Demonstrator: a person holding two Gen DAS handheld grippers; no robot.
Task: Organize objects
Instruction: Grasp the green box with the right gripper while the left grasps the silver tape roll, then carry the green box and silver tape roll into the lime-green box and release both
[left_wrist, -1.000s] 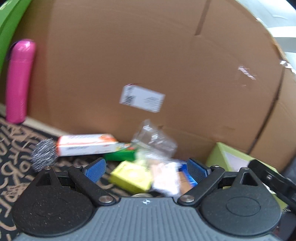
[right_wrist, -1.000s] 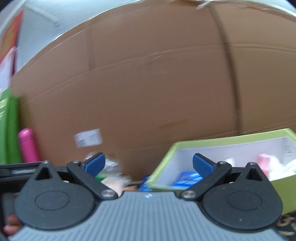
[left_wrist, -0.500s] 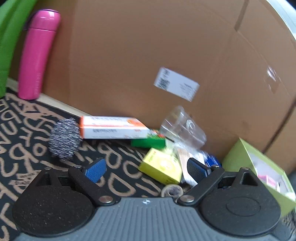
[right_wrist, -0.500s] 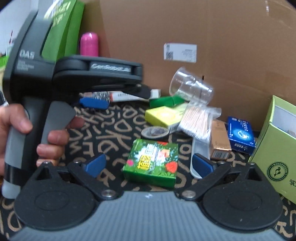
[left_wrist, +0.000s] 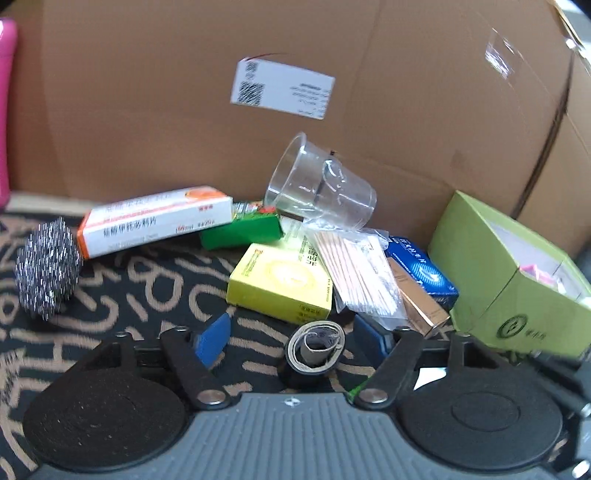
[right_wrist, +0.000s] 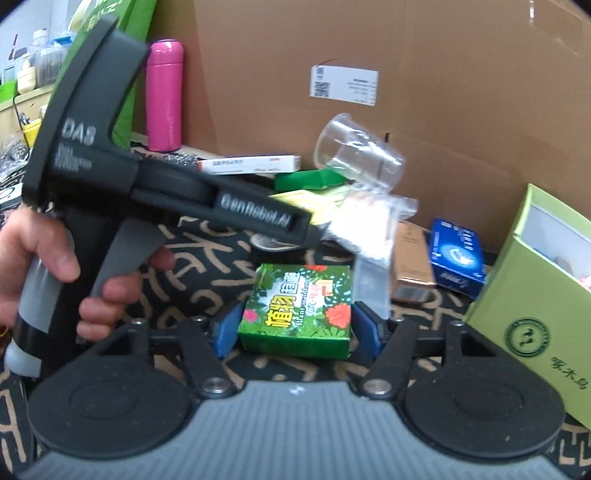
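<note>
Underneath, patterned black mat (left_wrist: 140, 280); behind, cardboard wall (left_wrist: 147, 92).

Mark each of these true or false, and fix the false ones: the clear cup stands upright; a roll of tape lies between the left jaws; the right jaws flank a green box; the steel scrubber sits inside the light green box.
1. The clear cup stands upright. False: it lies tipped over on the pile.
2. A roll of tape lies between the left jaws. True.
3. The right jaws flank a green box. True.
4. The steel scrubber sits inside the light green box. False: it rests on the patterned mat.
</note>
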